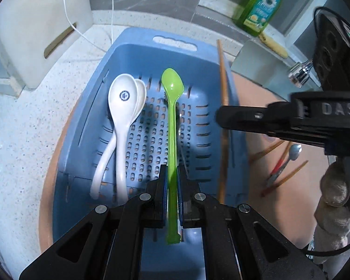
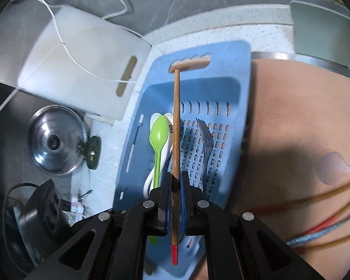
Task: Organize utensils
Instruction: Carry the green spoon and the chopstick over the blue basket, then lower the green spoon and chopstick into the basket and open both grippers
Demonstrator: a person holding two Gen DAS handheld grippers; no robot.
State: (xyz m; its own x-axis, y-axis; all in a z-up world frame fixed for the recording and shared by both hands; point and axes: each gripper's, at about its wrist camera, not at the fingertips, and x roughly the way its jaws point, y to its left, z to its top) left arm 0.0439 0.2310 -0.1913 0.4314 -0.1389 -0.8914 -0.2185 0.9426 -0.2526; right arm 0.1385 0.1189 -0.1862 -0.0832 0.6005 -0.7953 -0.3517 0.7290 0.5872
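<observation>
Over at nine o'clock in the left wrist view, a white cutting board (image 1: 42, 35) leans against the wall on the speckled counter (image 1: 18, 140), with a thin white cord (image 1: 68, 21) trailing across it. Toward the centre sits a blue slotted basket (image 1: 137, 53), and two white soup spoons (image 1: 123, 107) lie nested along its left side. At six o'clock the left gripper (image 1: 172, 177) is closed tight on the handle of a green spoon (image 1: 172, 121), whose bowl points to twelve o'clock above the basket floor. Just right of that, a wooden chopstick (image 1: 222, 121) runs along the basket's right edge, clamped at three o'clock in the right gripper (image 1: 224, 116), which a gloved hand (image 1: 338, 191) holds. More chopsticks and a small metal spoon (image 1: 295, 151) lie on the pink mat (image 1: 252, 93) at four o'clock, and a green soap bottle (image 1: 261, 7) stands at one o'clock. From the right wrist view, a pot lid (image 2: 56, 140) rests at nine o'clock, and a fork (image 2: 206, 144) lies in the basket right of the held chopstick.
</observation>
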